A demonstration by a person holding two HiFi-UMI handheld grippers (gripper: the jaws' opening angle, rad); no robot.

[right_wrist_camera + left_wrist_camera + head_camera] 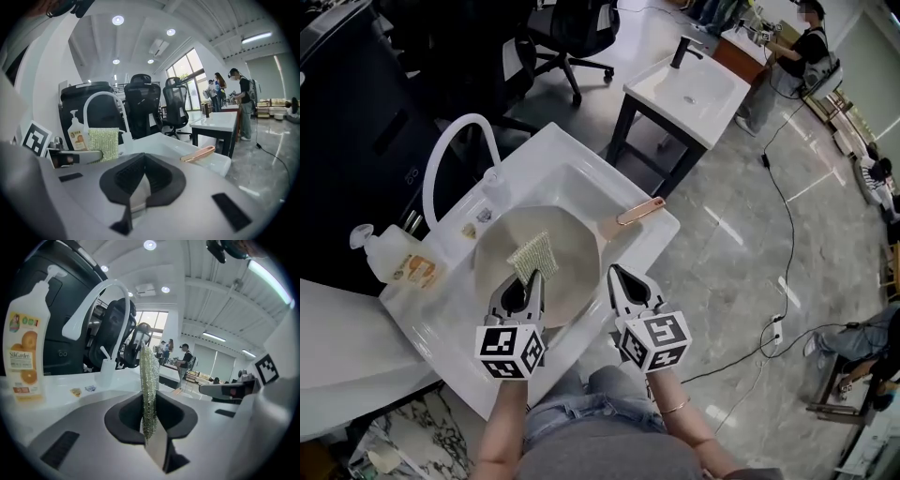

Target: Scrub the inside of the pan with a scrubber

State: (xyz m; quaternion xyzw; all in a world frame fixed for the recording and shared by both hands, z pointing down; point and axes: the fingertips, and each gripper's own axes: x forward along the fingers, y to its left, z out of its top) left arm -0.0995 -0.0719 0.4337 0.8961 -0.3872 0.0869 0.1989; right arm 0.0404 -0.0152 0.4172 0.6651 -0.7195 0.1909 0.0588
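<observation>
A big white sink (567, 150) is seen in the middle. A tall white tap (467, 119) is bent over its far left side. A round, pale pan (574, 242) is laid inside the sink. Its pink-gold handle (639, 211) is pointed to the far right and reaches over the sink's rim. A soap bottle (392, 264) with oranges on it is stood on the left rim of the sink. A small, shiny green scrubber (532, 253) is pinched between the fingers of the left gripper (531, 277). It is held up on its edge over the inside of the pan. Whether the pan is touched by it cannot be told. The right gripper (617, 275) is held just to the right, by the pan's near edge. Its fingers are pressed together, and nothing is held between them.
</observation>
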